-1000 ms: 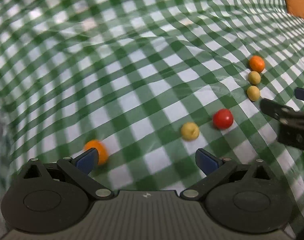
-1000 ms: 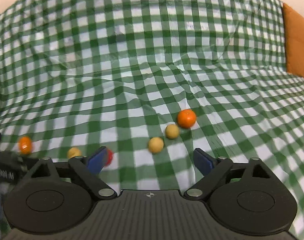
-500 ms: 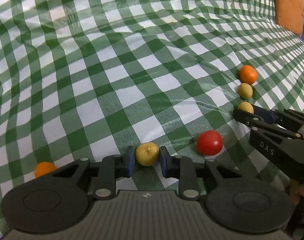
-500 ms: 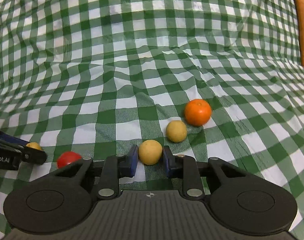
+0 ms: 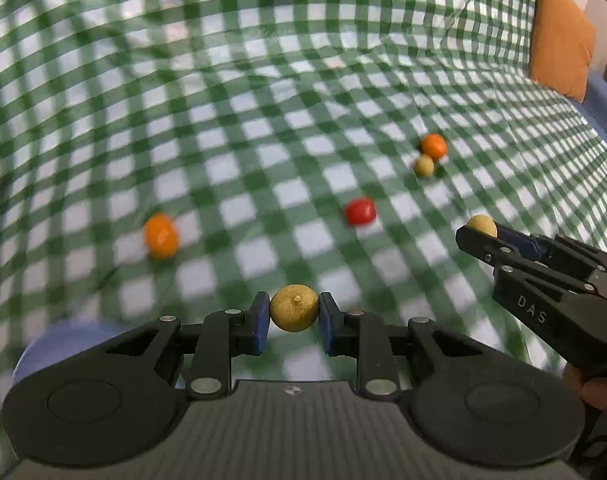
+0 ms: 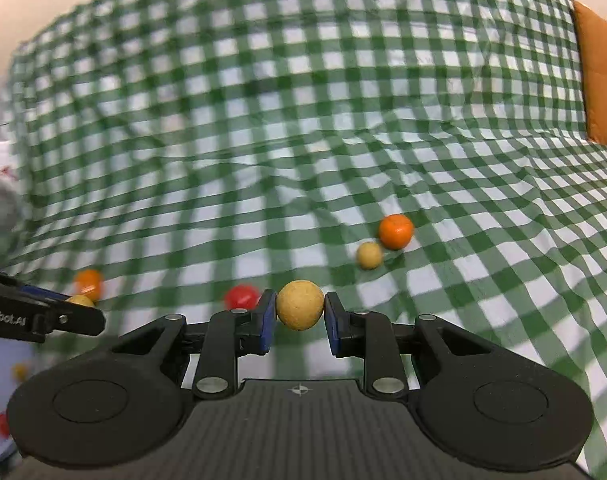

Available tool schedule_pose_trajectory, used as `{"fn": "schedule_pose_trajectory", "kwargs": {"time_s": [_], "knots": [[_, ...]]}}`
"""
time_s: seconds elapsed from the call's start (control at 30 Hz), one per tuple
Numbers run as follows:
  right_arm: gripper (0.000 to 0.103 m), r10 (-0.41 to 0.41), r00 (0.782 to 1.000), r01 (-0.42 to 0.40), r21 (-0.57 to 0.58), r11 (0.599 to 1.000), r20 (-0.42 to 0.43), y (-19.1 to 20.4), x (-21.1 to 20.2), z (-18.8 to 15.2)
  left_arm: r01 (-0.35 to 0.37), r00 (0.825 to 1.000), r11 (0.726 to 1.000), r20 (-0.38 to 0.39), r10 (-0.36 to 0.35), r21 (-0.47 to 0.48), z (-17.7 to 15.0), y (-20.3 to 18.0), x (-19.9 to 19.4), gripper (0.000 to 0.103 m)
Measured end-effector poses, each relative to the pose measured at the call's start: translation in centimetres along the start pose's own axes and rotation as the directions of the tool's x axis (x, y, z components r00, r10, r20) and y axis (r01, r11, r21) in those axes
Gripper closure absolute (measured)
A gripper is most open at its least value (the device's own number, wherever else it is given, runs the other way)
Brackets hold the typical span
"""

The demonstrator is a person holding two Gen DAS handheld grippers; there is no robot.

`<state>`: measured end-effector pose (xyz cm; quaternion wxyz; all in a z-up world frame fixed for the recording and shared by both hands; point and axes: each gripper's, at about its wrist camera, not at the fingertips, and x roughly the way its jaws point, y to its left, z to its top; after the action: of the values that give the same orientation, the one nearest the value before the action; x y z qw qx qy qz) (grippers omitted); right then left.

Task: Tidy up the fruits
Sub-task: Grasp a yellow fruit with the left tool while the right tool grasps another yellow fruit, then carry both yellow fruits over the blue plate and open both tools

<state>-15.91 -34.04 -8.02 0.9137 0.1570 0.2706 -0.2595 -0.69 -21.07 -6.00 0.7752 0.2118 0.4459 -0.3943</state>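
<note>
- Above the green-and-white checked cloth [image 5: 263, 128], the left hand-held gripper [image 5: 294, 316] is clamped on a small, round, rough-skinned yellow fruit with a stem nub [image 5: 294, 308], carried clear of the cloth.
- The right hand-held gripper [image 6: 299, 316] pinches a smooth, round, pale yellow fruit [image 6: 300, 305] the same way; in the left wrist view that fruit peeks out at the gripper's tip.
- The loose fruits lie on the cloth: a round orange fruit [image 5: 161, 235] to the left, a glossy red tomato-like fruit [image 5: 360, 211] in the middle, and a second orange fruit [image 5: 434, 146] touching a small yellow-green fruit [image 5: 424, 165] farther off.
- Both views are blurred, so the carry looks quick; round fruit held by two flat pads can roll out, so keep the squeeze steady and avoid jerks.
- Where the fruits should go is unclear; a pale blue shape [image 5: 59, 340] by the left hand-held gripper may be a container, though I cannot tell.
- Lower each fruit close before letting go, so it does not roll.
</note>
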Motion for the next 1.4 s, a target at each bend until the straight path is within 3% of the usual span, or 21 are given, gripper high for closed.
{"fn": "schedule_pose_trajectory", "kwargs": {"time_s": [0.17, 0.4, 0.67, 1.1, 1.4], "knots": [[0.076, 0.079, 0.996, -0.080, -0.041, 0.996, -0.033, 3.9, -5.8, -1.0, -0.037, 0.999, 0.999, 0.006, 0.037, -0.020, -4.2, 1.0, -6.3, 0.075], [0.076, 0.208, 0.976, -0.214, -0.087, 0.973, -0.068, 9.0, -12.0, -2.2, -0.149, 0.987, 0.987, 0.057, 0.152, -0.058, -9.5, 3.5, -14.3, 0.075], [0.076, 0.300, 0.950, -0.310, -0.181, 0.933, -0.081, 14.3, -17.7, -3.9, -0.179, 0.979, 0.972, 0.073, 0.191, -0.151, -14.3, 6.6, -19.9, 0.075], [0.076, 0.323, 0.940, -0.342, -0.283, 0.896, -0.114, 18.6, -21.4, -5.2, -0.206, 0.972, 0.948, 0.065, 0.228, -0.241, -18.6, 9.2, -22.9, 0.074], [0.076, 0.285, 0.942, -0.320, -0.228, 0.919, -0.177, 18.1, -20.2, -5.5, -0.201, 0.973, 0.951, 0.065, 0.222, -0.236, -18.8, 9.1, -22.9, 0.074]]}}
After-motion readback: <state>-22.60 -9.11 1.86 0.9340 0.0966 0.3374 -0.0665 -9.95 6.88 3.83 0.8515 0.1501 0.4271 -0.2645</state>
